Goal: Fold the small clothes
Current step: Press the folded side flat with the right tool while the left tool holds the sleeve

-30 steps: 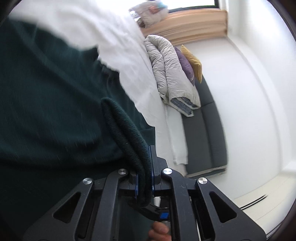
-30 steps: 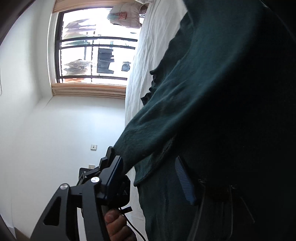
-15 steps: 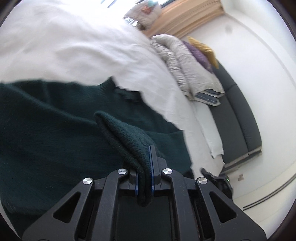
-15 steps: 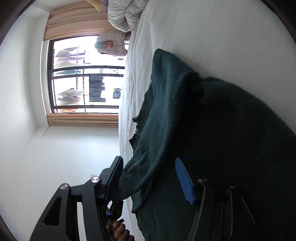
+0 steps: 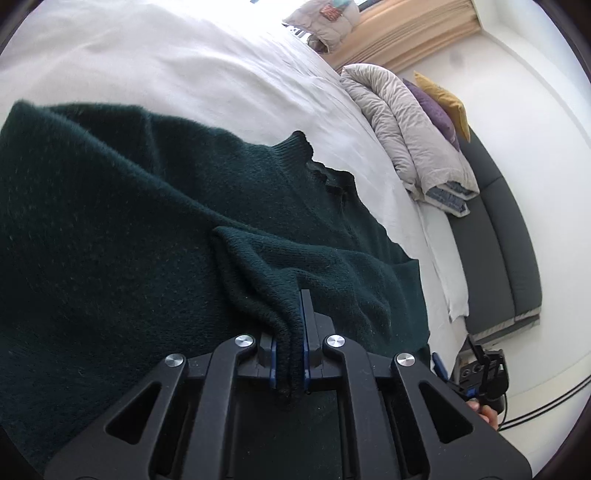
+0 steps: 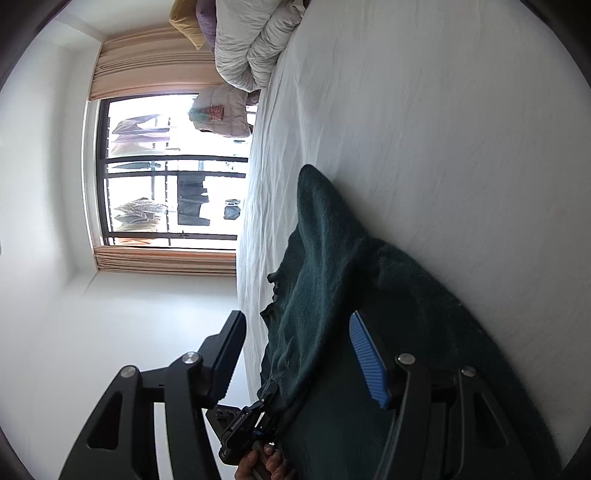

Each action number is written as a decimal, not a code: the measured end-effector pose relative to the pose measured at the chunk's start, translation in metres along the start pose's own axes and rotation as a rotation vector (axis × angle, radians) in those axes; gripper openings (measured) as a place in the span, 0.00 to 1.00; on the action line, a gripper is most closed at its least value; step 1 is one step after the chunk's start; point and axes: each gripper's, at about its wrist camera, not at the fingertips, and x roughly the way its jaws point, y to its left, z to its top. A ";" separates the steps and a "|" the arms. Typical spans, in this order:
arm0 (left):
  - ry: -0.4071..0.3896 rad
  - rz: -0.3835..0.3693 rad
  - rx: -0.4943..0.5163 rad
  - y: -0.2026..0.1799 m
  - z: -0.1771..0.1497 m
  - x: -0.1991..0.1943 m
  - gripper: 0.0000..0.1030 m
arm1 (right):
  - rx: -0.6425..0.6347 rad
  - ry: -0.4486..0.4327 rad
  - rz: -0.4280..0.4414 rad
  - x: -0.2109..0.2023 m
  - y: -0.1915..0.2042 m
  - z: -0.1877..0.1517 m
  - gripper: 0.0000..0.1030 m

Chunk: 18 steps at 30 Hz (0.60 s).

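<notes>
A dark green knit sweater (image 5: pixel 147 229) lies spread on the white bed sheet (image 5: pixel 184 66). My left gripper (image 5: pixel 290 347) is shut on a bunched fold of the sweater, low over the garment. In the right wrist view the sweater (image 6: pixel 332 280) lies along the bed's edge. My right gripper (image 6: pixel 299 354) is open, its jaws wide apart, with the sweater's edge between the blue fingers (image 6: pixel 367 360) and nothing pinched. The left gripper (image 6: pixel 247 424) also shows there at the bottom, holding the sweater's edge.
A folded grey duvet (image 5: pixel 406 129) with purple and yellow pillows (image 5: pixel 443 103) lies at the bed's far end. A dark grey sofa (image 5: pixel 506 236) stands beside the bed. A window (image 6: pixel 166 170) with curtains faces the bed. A white bundle (image 5: pixel 325 18) sits by the window.
The sweater has come down from hanging in the air and now lies on the bed. My left gripper lowered with it, still holding the fold. My right gripper stays open.
</notes>
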 end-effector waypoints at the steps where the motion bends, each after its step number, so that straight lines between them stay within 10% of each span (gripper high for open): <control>1: -0.001 0.001 0.003 0.000 0.000 0.000 0.08 | -0.002 0.020 0.000 0.008 0.001 -0.002 0.61; 11: 0.006 -0.004 0.000 -0.001 -0.002 0.002 0.08 | 0.037 -0.082 0.023 0.036 -0.011 0.041 0.56; 18: -0.005 -0.029 0.011 0.001 -0.005 0.002 0.08 | -0.004 -0.093 0.014 0.030 -0.023 0.036 0.34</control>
